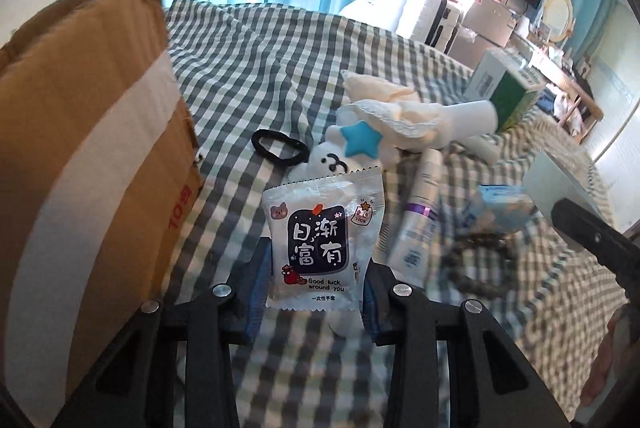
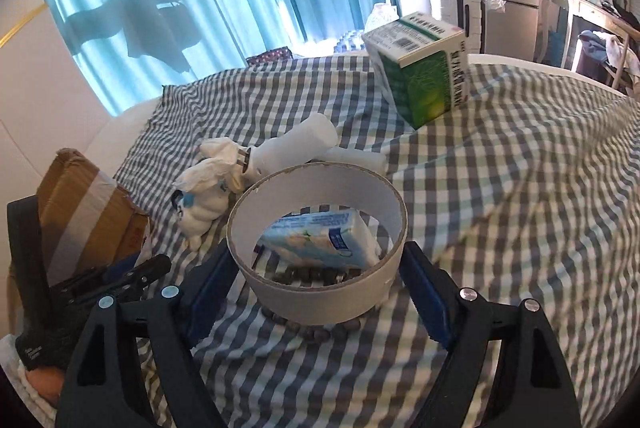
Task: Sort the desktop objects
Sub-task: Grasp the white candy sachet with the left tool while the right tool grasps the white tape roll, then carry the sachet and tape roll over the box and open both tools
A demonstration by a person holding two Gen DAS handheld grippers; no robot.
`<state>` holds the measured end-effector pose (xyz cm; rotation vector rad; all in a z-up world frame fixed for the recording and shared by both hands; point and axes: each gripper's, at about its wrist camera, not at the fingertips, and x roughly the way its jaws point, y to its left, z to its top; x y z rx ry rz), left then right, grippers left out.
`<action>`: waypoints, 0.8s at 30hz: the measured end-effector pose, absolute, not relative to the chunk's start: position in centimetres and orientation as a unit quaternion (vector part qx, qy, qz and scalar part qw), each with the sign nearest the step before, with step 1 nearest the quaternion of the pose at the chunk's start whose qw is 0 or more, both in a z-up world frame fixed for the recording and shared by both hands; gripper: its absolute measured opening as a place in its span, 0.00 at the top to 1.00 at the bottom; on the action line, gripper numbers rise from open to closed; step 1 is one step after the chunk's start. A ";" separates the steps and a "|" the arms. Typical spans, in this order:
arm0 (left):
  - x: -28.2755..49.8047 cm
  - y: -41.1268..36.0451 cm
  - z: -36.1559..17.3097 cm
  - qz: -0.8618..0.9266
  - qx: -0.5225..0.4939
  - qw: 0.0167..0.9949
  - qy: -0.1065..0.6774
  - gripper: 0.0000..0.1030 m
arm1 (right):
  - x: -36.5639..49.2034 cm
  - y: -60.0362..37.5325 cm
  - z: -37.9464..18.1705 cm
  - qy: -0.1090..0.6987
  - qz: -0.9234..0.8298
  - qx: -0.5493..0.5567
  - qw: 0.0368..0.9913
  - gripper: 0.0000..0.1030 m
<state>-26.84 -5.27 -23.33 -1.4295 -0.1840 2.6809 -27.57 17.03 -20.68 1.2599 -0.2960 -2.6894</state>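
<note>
My left gripper [image 1: 316,280] is shut on a white sachet [image 1: 322,242] with a dark label, held above the checked cloth [image 1: 260,76]. My right gripper [image 2: 316,292] is shut on a white tape ring [image 2: 320,292], held above a bead bracelet [image 2: 312,332] and a blue tissue pack [image 2: 320,238]. The ring and the right gripper also show at the right edge of the left wrist view [image 1: 560,184]. A white plush toy [image 1: 344,152] with a blue star lies behind the sachet. A cardboard box [image 1: 80,164] stands at the left.
A black hair tie [image 1: 278,144], a white tube [image 1: 420,212], crumpled tissues [image 1: 384,100], a white bottle [image 2: 296,144] and a green-and-white carton [image 2: 424,80] lie on the cloth. Curtains, a fridge and a desk stand behind.
</note>
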 end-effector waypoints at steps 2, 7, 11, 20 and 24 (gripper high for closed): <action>-25.8 -5.3 -22.4 0.881 -0.466 0.053 -0.064 0.62 | -26.1 17.3 -19.8 -0.099 -0.901 0.415 0.075 0.21; -22.9 -4.6 -19.4 0.891 -0.447 0.051 -0.066 0.62 | -22.6 17.6 -17.0 -0.098 -0.909 0.398 0.072 0.21; -21.0 -4.3 -16.4 0.901 -0.424 0.061 -0.067 0.62 | -20.5 17.1 -15.4 -0.092 -0.914 0.389 0.074 0.21; -16.6 -4.2 -10.1 0.920 -0.378 0.078 -0.070 0.62 | -15.1 15.7 -11.2 -0.089 -0.925 0.363 0.074 0.21; -14.4 -4.3 -7.9 0.926 -0.364 0.081 -0.065 0.62 | -13.0 14.8 -9.6 -0.091 -0.927 0.355 0.077 0.21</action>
